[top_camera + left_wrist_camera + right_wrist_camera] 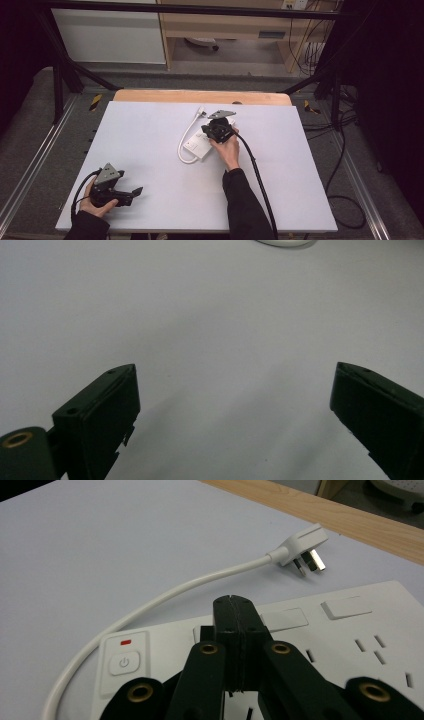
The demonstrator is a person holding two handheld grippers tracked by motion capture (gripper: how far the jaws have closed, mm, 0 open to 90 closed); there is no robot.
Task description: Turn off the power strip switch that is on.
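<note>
While the right hand works over the power strip, the scene reads as follows:

Work in hand: pressing or poking at the top face of the white power strip (pixel 320 630) with the closed tip of the right tool (pixel 235 611); a judgement from the pose, since no button is seen to give.

Right tool: its 2 jaws are pressed flat together with nothing between them; the tip rests on or just over the strip, beside the row of flat covers and to the right of the power button (pixel 123 662); closed, probably because a single blunt point pushes more surely than 2 spread ones.

Power strip: lies flat near the middle of the white surface (pixel 150 145), towards the far edge; in the high view the right tool (pixel 218 131) sits directly over it.

Cord and plug: the white cord (pixel 165 597) curves away from the switch end in a loose loop; the plug (pixel 304 547) lies unplugged on the surface with its pins bare, so the strip is likely dead and safe to prod.

Left tool: jaws spread wide and holding nothing (pixel 235 405); it rests low at the near left corner (pixel 117 192), well apart from the strip, seemingly parked out of the way.

Next move, as a guess: a small shift left would put the tip on the power button.
</note>
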